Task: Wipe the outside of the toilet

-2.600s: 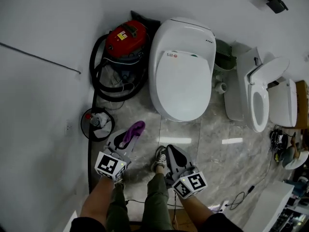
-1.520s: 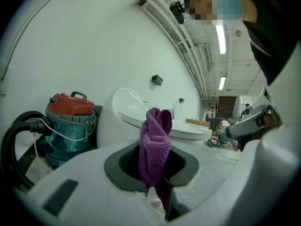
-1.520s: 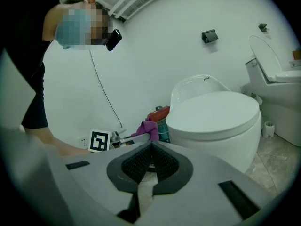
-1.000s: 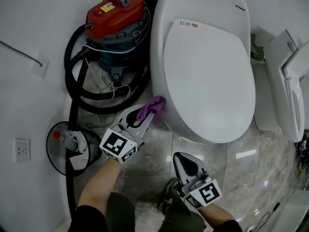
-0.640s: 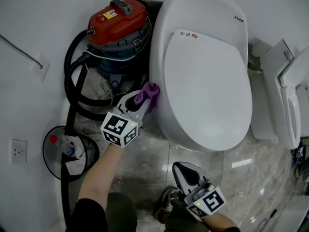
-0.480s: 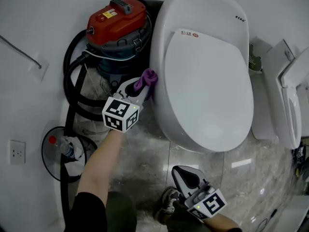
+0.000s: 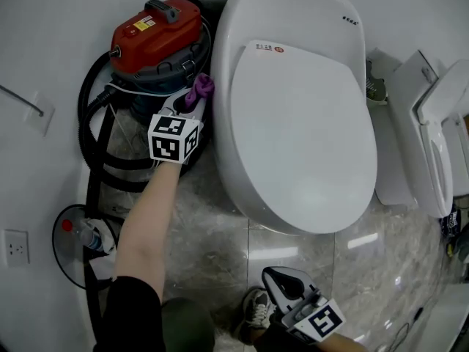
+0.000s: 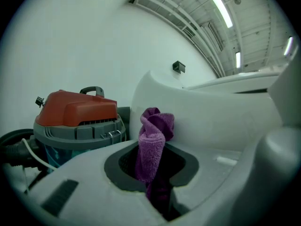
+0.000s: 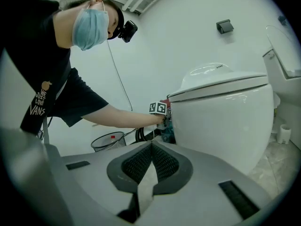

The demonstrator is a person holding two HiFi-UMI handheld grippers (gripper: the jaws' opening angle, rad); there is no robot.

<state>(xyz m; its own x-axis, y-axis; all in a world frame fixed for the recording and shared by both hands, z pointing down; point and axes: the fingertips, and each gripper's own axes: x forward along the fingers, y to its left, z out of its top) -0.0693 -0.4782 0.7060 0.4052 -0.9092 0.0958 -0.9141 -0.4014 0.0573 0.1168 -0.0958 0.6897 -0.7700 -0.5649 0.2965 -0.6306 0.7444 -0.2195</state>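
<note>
Left gripper [image 7: 189,100]: jaws were clamped on a crumpled purple terry cloth [image 7: 201,87], held at the left outer side of the white oval ceramic toilet [image 7: 293,123], beside a red-lidded canister vacuum [image 7: 154,28]. Right gripper [image 7: 286,284]: jaws were together and empty, well apart from the toilet.

Three views, one toilet [image 7: 293,116].
The head view looks steeply down on it, vacuum [image 7: 150,31] at upper left. The left gripper view sits low, close against its side, vacuum at left. The right gripper view looks from low, farther back, toilet at right.
</note>
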